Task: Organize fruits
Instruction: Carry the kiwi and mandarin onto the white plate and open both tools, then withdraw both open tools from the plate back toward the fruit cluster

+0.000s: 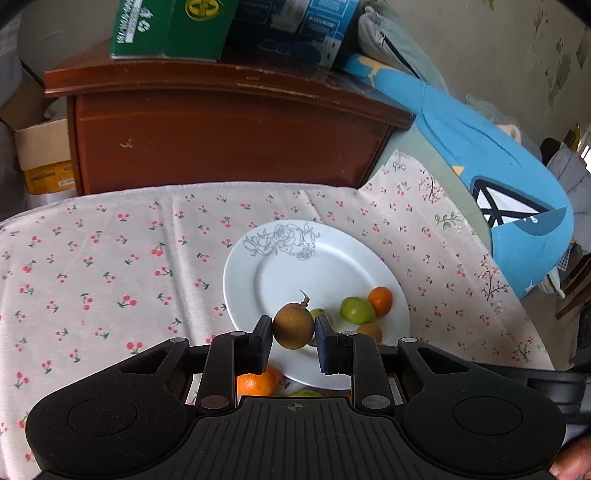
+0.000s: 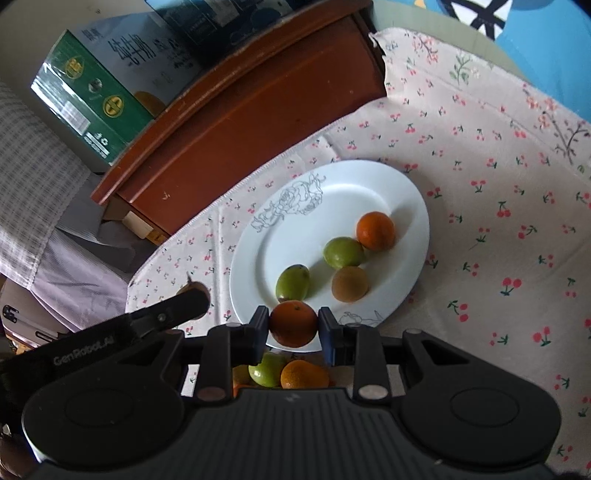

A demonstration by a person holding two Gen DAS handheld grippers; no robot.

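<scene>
My left gripper (image 1: 293, 328) is shut on a brown pear-like fruit (image 1: 293, 326) with a stem, held above the near rim of the white plate (image 1: 288, 269). On the plate lie an orange (image 1: 380, 300), a green fruit (image 1: 356, 310) and a brown fruit (image 1: 370, 331). My right gripper (image 2: 293, 325) is shut on an orange (image 2: 293, 324) over the plate's (image 2: 332, 199) near rim. The plate there holds an orange (image 2: 375, 230), two green fruits (image 2: 342, 252) (image 2: 293, 282) and a brown fruit (image 2: 349, 283). The left gripper (image 2: 184, 304) shows at the plate's left.
Loose fruits lie on the cherry-print cloth (image 2: 498, 221) under the grippers: an orange (image 2: 303, 374), a green fruit (image 2: 267, 369) and an orange (image 1: 256, 382). A brown wooden cabinet (image 1: 221, 136) with boxes (image 1: 166, 29) stands behind the table. Blue fabric (image 1: 498, 158) lies at right.
</scene>
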